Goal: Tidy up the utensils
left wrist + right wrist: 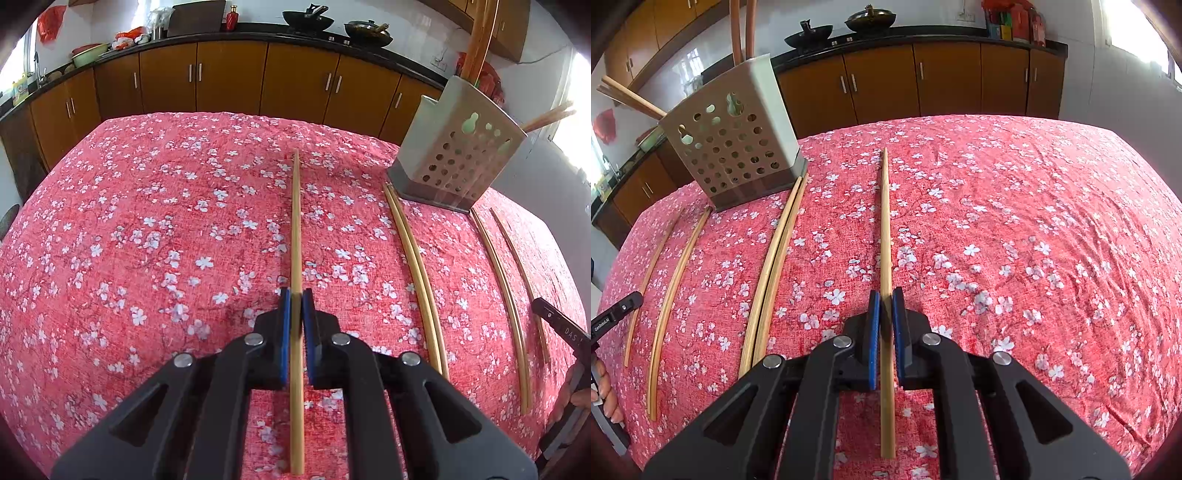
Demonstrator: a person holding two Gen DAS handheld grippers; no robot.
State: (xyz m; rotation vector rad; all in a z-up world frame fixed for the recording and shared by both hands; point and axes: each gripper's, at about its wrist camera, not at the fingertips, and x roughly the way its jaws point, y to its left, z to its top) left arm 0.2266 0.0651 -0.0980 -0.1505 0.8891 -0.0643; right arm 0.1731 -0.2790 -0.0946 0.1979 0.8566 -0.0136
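Note:
In the left wrist view my left gripper (296, 299) is shut on a pale wooden chopstick (295, 221) that points straight away over the red flowered cloth. In the right wrist view my right gripper (885, 295) is shut on another chopstick (885, 221) in the same way. A grey perforated utensil holder (458, 155) (735, 147) stands on the cloth between the two grippers, with reddish-brown chopsticks (742, 29) standing in it. A pair of chopsticks (413, 258) (775, 258) lies in front of the holder. Two single chopsticks (498, 280) (676, 280) lie beside that pair.
The cloth-covered table (147, 221) (1034, 221) is bare to the left of the left gripper and to the right of the right one. Brown kitchen cabinets (229, 74) run behind the table. Each view's edge shows the other gripper's black body (561, 325) (617, 314) and a hand (605, 391).

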